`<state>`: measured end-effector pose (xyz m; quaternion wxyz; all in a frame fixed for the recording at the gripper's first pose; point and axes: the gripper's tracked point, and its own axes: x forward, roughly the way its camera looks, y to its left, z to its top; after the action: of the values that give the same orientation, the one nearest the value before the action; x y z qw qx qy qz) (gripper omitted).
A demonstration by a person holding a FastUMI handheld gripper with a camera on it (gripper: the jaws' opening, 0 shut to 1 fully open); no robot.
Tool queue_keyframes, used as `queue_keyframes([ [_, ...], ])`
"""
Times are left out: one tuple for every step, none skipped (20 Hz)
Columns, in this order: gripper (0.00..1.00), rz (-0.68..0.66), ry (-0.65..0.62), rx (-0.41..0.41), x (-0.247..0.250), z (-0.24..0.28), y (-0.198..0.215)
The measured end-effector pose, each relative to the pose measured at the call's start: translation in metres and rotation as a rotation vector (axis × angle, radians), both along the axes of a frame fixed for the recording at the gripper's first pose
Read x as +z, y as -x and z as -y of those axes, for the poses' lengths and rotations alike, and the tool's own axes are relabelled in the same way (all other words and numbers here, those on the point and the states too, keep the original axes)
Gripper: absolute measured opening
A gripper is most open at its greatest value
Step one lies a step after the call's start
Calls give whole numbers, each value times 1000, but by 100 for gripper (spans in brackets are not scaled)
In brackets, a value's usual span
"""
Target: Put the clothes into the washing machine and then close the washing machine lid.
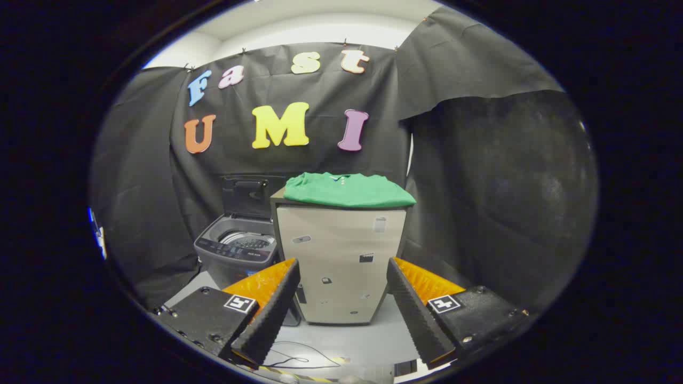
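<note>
Gripper (341, 304) spread, empty, well short of cabinet (341, 261); green shirt (347, 189) on cabinet top, washer (237, 250) left of it, lid (248, 196) up.

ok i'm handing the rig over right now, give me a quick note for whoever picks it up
Gripper: fingers open, holding nothing, well short of everything.
Green folded garment: lies on top of the beige cabinet, beyond the fingers.
Washing machine: stands beside the cabinet, on the side of the left finger; its lid is up and the drum is open.
Done: nothing yet; the garment is untouched.
Left: go up to the cabinet, grip the garment, drop it in the drum, then swing the lid down.
</note>
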<state>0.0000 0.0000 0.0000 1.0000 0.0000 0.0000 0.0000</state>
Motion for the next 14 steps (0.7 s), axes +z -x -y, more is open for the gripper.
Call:
queue_keyframes([
  [100, 2, -3, -5, 1, -1, 0],
  [100, 6, 0, -5, 1, -2, -1],
  [100, 7, 4, -7, 1, -2, -1],
  [100, 9, 11, -7, 3, -2, -1],
  [100, 17, 13, -9, 6, -3, -1],
  [100, 22, 11, -7, 9, -4, -1],
  [100, 23, 8, -5, 9, -6, -2],
  [100, 22, 7, -6, 9, -7, -3],
  [100, 24, 9, -7, 9, -7, -5],
  [100, 23, 13, -11, 9, -8, -6],
  [100, 23, 18, -11, 9, -9, -7],
  [100, 24, 21, -12, 9, -11, -7],
  [100, 27, 25, -10, 9, -12, -7],
  [100, 28, 29, -10, 9, -14, -8],
])
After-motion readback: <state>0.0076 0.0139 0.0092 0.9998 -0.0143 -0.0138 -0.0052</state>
